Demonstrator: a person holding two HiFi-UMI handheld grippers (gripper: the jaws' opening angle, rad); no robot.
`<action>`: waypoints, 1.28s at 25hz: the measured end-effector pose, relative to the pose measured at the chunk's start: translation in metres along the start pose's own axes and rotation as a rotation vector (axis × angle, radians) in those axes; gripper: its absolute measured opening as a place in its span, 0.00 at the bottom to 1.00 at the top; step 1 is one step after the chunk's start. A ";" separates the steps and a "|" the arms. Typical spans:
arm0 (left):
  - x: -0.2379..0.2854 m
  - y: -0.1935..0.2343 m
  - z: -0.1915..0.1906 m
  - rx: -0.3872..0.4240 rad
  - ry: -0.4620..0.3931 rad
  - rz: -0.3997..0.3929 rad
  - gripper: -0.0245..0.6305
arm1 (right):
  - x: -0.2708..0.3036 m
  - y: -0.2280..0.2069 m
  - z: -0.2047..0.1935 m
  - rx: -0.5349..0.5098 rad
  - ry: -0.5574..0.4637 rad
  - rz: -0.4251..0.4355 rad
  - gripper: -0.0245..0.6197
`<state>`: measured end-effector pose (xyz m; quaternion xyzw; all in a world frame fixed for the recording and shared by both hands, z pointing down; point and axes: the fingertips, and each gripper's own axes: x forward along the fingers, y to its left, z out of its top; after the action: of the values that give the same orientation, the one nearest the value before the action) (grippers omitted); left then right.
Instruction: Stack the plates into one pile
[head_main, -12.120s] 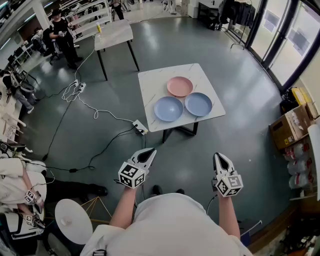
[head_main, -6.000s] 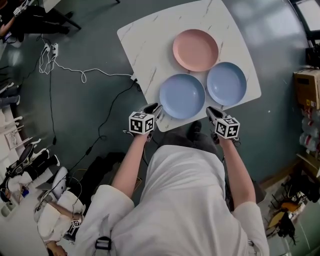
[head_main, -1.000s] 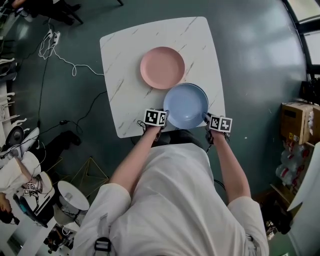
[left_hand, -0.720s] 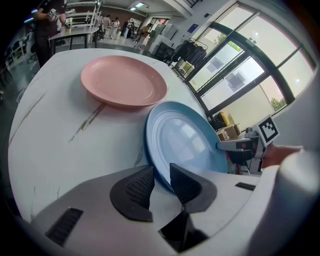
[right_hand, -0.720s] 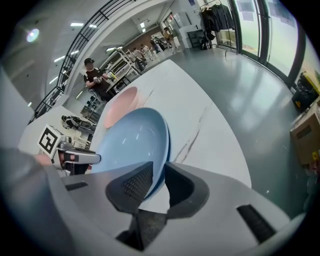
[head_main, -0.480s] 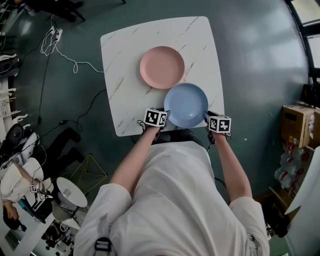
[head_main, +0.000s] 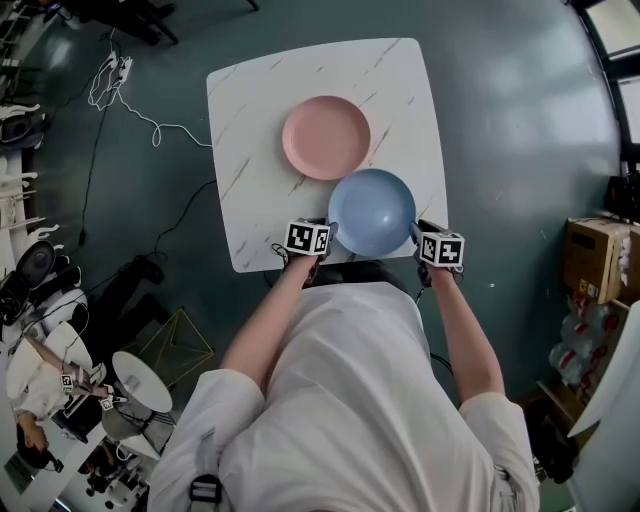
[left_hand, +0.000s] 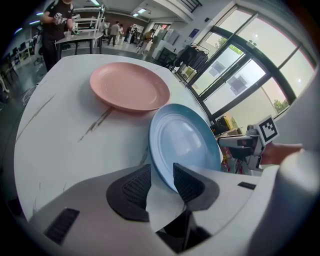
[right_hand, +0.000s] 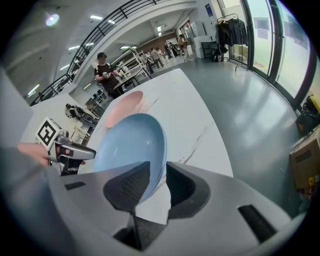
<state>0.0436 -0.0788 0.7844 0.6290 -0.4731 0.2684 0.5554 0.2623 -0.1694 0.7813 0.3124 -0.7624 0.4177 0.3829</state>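
On the white marble table (head_main: 250, 200) the blue plate (head_main: 372, 211) lies near the front edge. It covers the second blue plate, so only one blue disc shows. The pink plate (head_main: 326, 137) lies just behind it, rims nearly touching. My left gripper (head_main: 328, 229) stands at the blue plate's left rim, my right gripper (head_main: 413, 231) at its right rim. The left gripper's (left_hand: 161, 167) jaws have just been opening; the blue rim (left_hand: 182, 142) sits loose between them. In the right gripper (right_hand: 157, 167) the rim (right_hand: 132, 147) also lies between the jaws, with table showing beside it.
The table's front edge runs just below both grippers, close to the person's body. A cable (head_main: 150, 125) trails over the green floor at the left. A cardboard box (head_main: 590, 250) stands at the right, and people and a white round object (head_main: 140, 380) at the lower left.
A second blue rim showed under the top plate a second ago; now the blue plates read as one disc. Both grippers stay at the rims, and the right one has shifted slightly.
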 end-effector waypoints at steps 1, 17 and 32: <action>-0.001 0.000 0.000 -0.004 -0.002 0.002 0.26 | 0.000 0.000 0.001 -0.003 -0.001 0.002 0.21; -0.027 0.018 0.006 -0.092 -0.115 0.053 0.26 | 0.001 0.000 0.031 -0.061 -0.064 0.017 0.21; -0.059 0.060 0.039 -0.154 -0.216 0.086 0.26 | 0.022 0.029 0.087 -0.178 -0.110 0.023 0.21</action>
<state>-0.0414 -0.0945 0.7507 0.5891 -0.5758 0.1857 0.5357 0.2000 -0.2355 0.7569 0.2908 -0.8200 0.3350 0.3618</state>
